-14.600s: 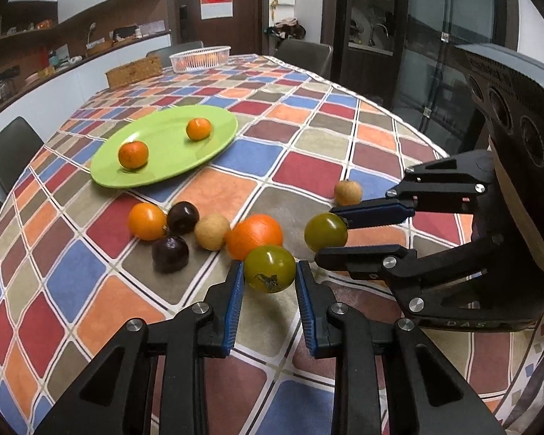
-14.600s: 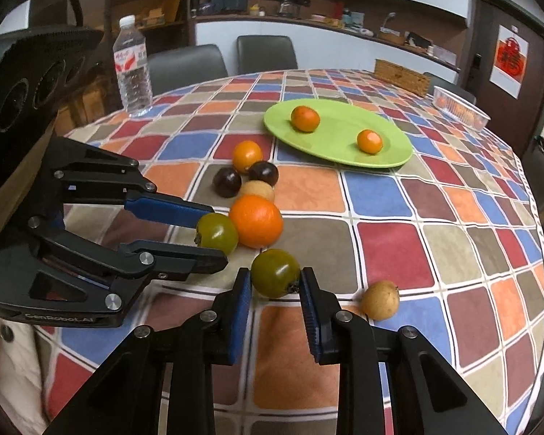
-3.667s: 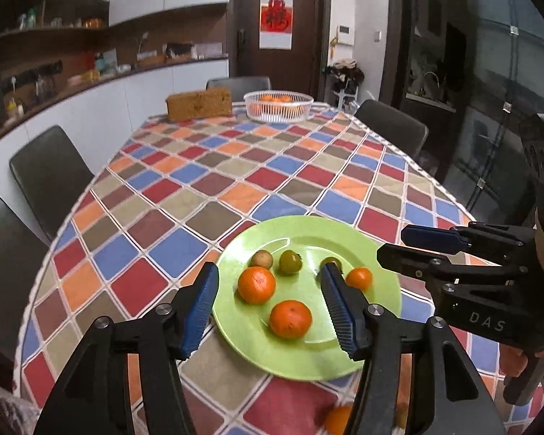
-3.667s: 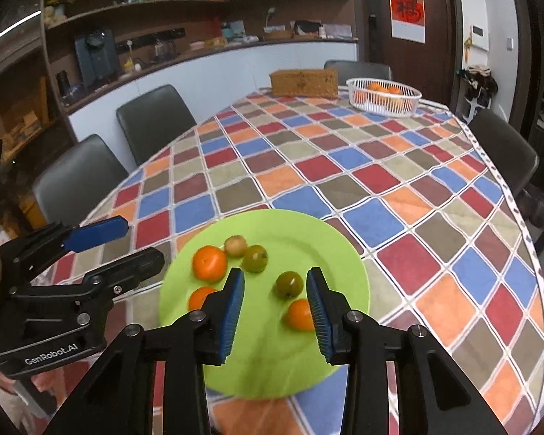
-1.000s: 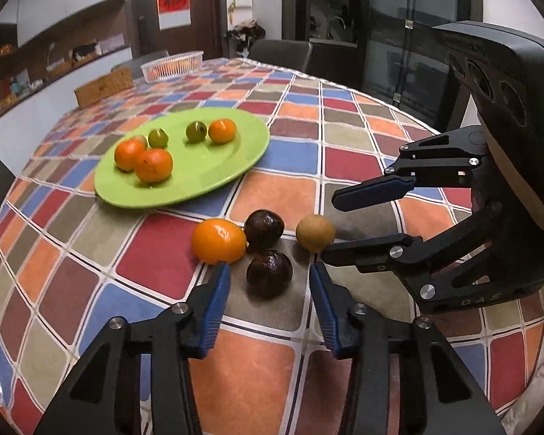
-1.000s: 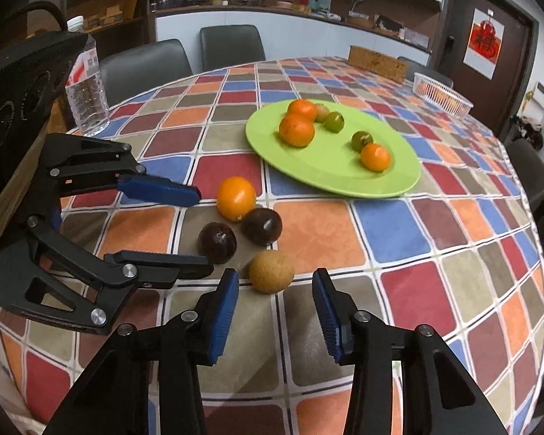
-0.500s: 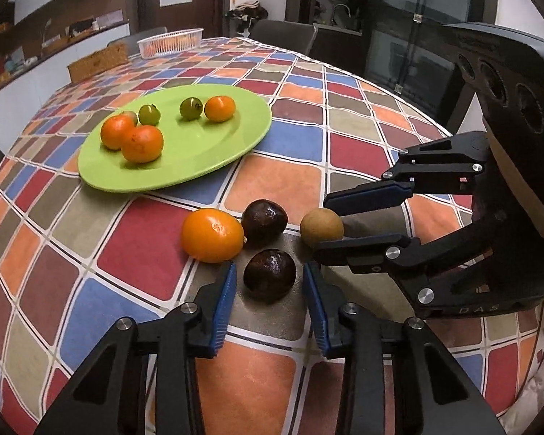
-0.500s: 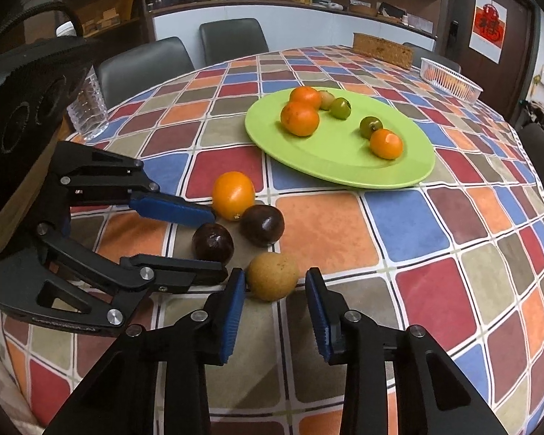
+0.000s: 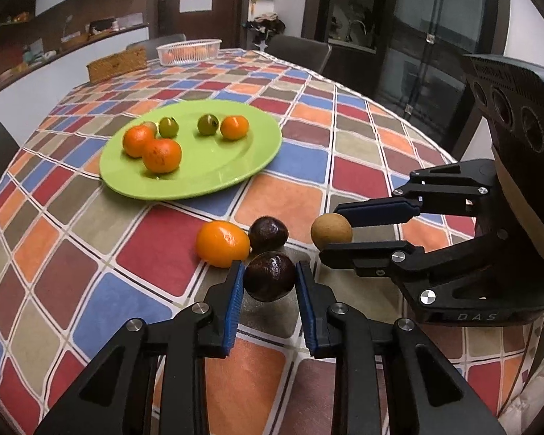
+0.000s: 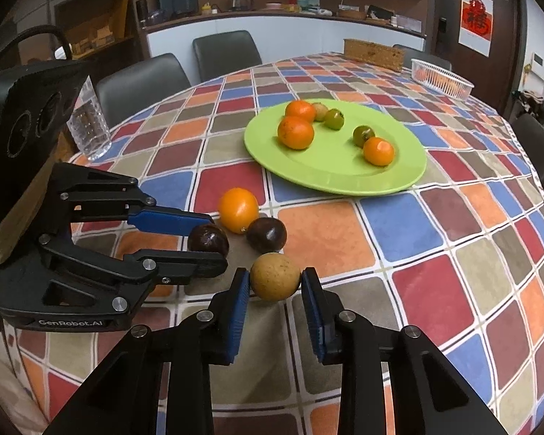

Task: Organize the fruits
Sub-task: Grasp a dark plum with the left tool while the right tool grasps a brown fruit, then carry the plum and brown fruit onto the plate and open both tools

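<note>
the near dark plum (image 9: 270, 276) sits on the table (image 9: 156, 250) between the blue pads of the left hand-held gripper (image 9: 268, 282), which is narrowed around it with both pads touching or all but touching its sides; whether it is truly pinched i cannot tell. just beside it, the tan round fruit (image 10: 275, 276) lies between the pads of the right hand-held gripper (image 10: 276, 291), also drawn in narrow, the pads right against the skin. behind these two rest a second dark plum (image 9: 268, 233) and a loose orange (image 9: 223, 243), touching each other and close to the left pads. further back the green plate (image 9: 214, 177) already carries three oranges, two green fruits and a small tan one. both fruits look ready to be lifted toward the plate, and the risk is in the roundness: a pinch off the widest part could squirt either fruit out across the cloth. the left pad is so near the orange that a lift might nudge it rolling. the two tools also stand close together, so rising at once could make them knock. a glass (image 10: 89, 123) stands well apart.
</note>
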`<state>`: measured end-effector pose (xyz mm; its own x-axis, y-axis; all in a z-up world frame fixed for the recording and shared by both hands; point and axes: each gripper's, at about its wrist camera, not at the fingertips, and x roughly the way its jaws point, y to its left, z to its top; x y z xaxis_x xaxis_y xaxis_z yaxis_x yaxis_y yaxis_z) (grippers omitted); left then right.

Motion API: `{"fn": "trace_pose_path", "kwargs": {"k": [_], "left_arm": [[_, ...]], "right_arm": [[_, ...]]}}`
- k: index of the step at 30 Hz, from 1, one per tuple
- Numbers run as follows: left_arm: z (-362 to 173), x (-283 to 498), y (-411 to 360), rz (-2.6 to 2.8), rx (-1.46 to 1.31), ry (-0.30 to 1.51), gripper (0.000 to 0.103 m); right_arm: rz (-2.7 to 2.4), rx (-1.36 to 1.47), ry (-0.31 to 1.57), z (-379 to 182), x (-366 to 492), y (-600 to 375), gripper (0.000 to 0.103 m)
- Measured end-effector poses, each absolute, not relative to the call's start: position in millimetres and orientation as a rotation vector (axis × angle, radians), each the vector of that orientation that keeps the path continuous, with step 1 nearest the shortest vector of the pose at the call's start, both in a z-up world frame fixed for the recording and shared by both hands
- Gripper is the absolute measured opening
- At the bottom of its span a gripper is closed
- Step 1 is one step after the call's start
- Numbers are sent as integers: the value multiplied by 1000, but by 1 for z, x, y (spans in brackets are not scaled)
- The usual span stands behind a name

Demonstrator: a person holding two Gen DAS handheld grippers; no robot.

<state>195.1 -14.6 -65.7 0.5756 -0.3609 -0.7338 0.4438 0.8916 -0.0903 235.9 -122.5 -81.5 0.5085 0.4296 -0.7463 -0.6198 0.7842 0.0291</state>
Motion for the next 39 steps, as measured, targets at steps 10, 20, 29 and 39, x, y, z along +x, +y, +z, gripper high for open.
{"fn": "trace_pose_path", "kwargs": {"k": [10,20,29,39], "left_arm": [[-35,182,-13,-417,102,748,29],[-2,177,-15,-384,88,674,28],[21,190,-19,-362,82,623,28],[33,226,-13,-336,69,612,28]], "right_arm": [[610,-233,750,-54,223,-127,31],[567,-199,666,-22,217,-136,31],[536,-170,593,5,226,-137,31],[507,-152,568,18,256,-132,31]]}}
